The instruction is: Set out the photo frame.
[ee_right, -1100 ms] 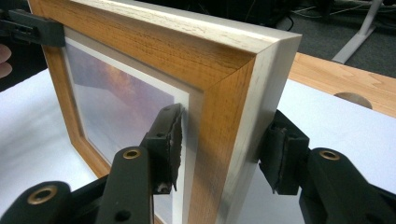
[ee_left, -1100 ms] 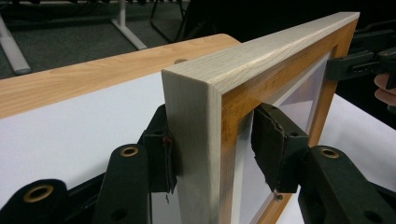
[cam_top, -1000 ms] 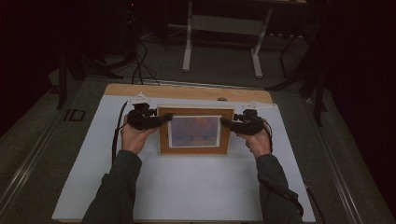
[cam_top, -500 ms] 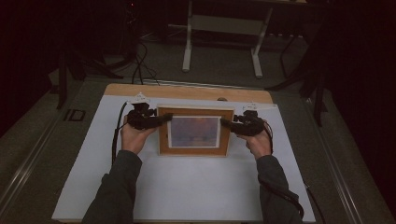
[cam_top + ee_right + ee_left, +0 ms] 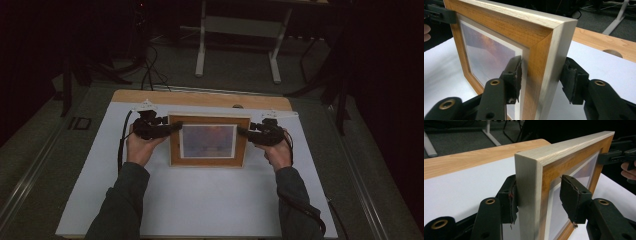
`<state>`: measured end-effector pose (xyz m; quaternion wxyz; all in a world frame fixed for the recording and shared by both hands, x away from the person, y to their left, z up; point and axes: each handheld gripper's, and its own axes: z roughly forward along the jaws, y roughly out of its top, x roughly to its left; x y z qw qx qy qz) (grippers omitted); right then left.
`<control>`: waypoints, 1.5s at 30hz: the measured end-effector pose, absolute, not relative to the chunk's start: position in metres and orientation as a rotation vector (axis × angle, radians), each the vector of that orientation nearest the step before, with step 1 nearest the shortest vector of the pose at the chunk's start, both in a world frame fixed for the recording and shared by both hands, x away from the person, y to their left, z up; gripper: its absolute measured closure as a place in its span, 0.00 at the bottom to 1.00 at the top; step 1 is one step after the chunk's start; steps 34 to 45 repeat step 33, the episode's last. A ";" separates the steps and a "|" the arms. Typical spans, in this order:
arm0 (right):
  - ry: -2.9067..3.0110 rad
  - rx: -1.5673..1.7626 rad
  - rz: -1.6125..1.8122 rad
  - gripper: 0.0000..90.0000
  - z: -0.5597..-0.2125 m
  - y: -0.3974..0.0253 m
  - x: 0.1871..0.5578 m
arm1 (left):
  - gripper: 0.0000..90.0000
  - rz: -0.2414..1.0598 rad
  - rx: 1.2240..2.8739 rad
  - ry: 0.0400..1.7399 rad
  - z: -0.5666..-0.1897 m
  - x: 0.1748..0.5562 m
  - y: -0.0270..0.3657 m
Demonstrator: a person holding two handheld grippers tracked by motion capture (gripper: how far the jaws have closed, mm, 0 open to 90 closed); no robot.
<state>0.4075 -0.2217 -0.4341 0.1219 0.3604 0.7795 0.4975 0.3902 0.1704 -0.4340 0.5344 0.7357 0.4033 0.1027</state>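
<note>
A single picture frame (image 5: 209, 140) stands upright on the far middle of the table, between the two grippers. It is rectangular, with a front face of warm, honey-coloured wood showing fine grain and mitred corners, and outer sides of paler, whitish wood with a more open grain. Inside the wood sits a white inner border around a glazed print in soft blue, violet and orange tones, like a cloudy sky; no writing can be read on it. The left gripper (image 5: 537, 203) straddles one vertical edge of the frame: one of its jaws presses against the pale outer side, while the other stands a little way off the front, so the jaws are not clamped shut on the wood. The right gripper (image 5: 541, 80) straddles the opposite edge in the same manner, one jaw close against the front by the white border, the other apart from the pale side. Each gripper has two black jaws with worn, frayed dark pads and brass-ringed holes. The table (image 5: 200, 200) is covered by one smooth white sheet, with a strip of light wood (image 5: 200, 98) bare along the far edge, holding one round hole (image 5: 612, 53).
</note>
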 end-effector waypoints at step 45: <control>2.275 1.062 1.453 0.70 -0.437 -0.249 0.390 | 0.58 0.320 1.649 1.054 -0.439 0.359 0.231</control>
